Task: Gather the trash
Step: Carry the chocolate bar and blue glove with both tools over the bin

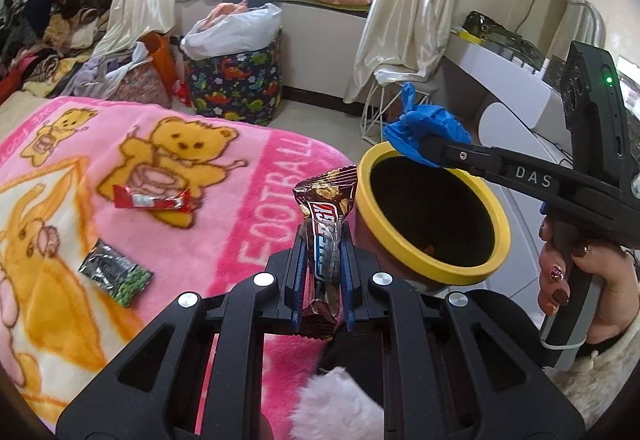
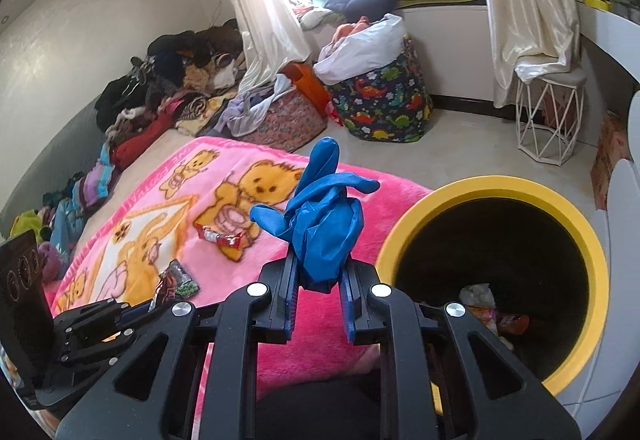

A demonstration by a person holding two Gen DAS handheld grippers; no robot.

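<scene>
My left gripper (image 1: 322, 240) is shut on a brown snack-bar wrapper (image 1: 326, 199), held upright just left of the yellow-rimmed trash bin (image 1: 496, 224). My right gripper (image 2: 319, 272) is shut on a crumpled blue glove (image 2: 320, 211); in the left wrist view that glove (image 1: 424, 127) hangs over the bin's far rim. The bin (image 2: 592, 240) holds some wrappers at its bottom. On the pink bear blanket (image 1: 256, 159) lie a red wrapper (image 1: 152, 199) and a dark green packet (image 1: 116, 274); the right wrist view shows the same red wrapper (image 2: 222, 238) and green packet (image 2: 180, 280).
A dinosaur-print basket (image 1: 236, 79) with a white bag stands beyond the bed, next to piled clothes (image 1: 48, 19). A white wire stool (image 2: 548, 119) stands under the curtain. A white desk (image 1: 508, 79) runs along the right wall. A hand (image 1: 568, 280) grips the right tool.
</scene>
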